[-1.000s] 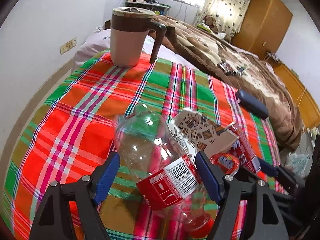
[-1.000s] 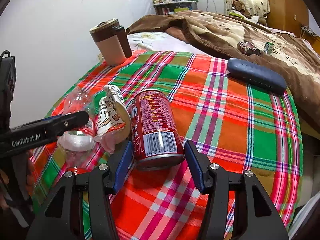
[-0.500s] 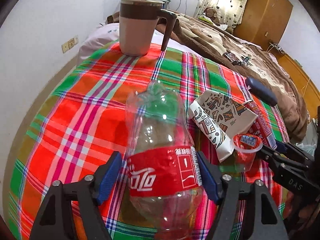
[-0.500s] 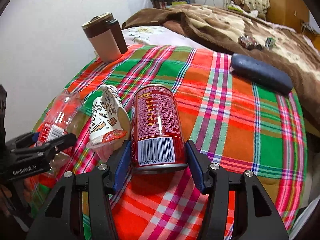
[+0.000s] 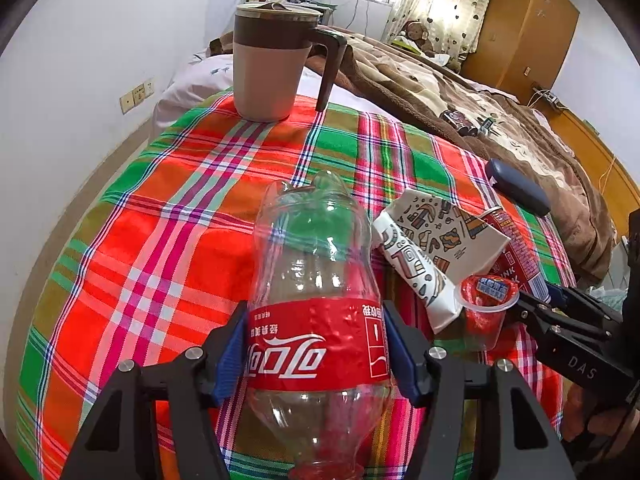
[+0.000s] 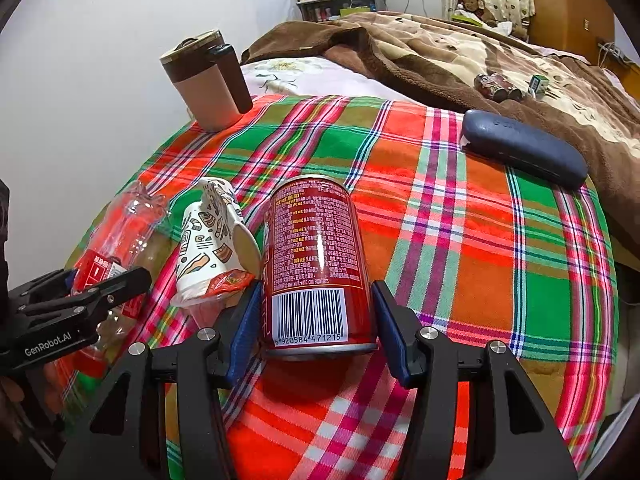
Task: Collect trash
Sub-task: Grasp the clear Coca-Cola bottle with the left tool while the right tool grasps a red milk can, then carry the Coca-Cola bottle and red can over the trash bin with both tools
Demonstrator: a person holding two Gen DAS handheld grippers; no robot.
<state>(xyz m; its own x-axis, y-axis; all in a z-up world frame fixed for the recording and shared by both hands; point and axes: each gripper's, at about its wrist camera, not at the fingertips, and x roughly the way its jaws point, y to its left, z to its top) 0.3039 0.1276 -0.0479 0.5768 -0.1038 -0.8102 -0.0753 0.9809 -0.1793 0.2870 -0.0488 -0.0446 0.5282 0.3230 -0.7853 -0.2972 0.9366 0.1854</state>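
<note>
Looking along the left gripper (image 5: pixel 314 354), we see a clear plastic bottle (image 5: pixel 316 292) with a red label lying on the counter (image 5: pixel 168 248), which wears a bright checked cloth. The bottle looks empty and partly crushed, and its cap end points toward the camera. The jaws are closing, with the bottle's labelled middle between them; the blue pads (image 5: pixel 232 354) seem to touch the label on both sides.

Just beside the bottle lies a flattened paper cup (image 5: pixel 436 248) with a drawn pattern, and a small clear plastic cup (image 5: pixel 486 308) with a torn red foil lid rests against it. We cannot tell if anything is left inside these two.

The right gripper (image 6: pixel 316 330) points down at a slant over a red drink can (image 6: pixel 318 264) that lies on its side, bottom toward the camera. Its jaws stand spread on either side of the can; the left pad is at the can's side and the right pad keeps a small gap.

A lidded mug (image 5: pixel 276 60) stands upright at the far edge of the counter, and a dark blue case (image 6: pixel 524 148) lies near the bed (image 6: pixel 460 56).

Compared with one second ago, the bottle has turned from slanting to straight between the left pads, and the left jaws are narrower. The can and the right jaws look the same.
</note>
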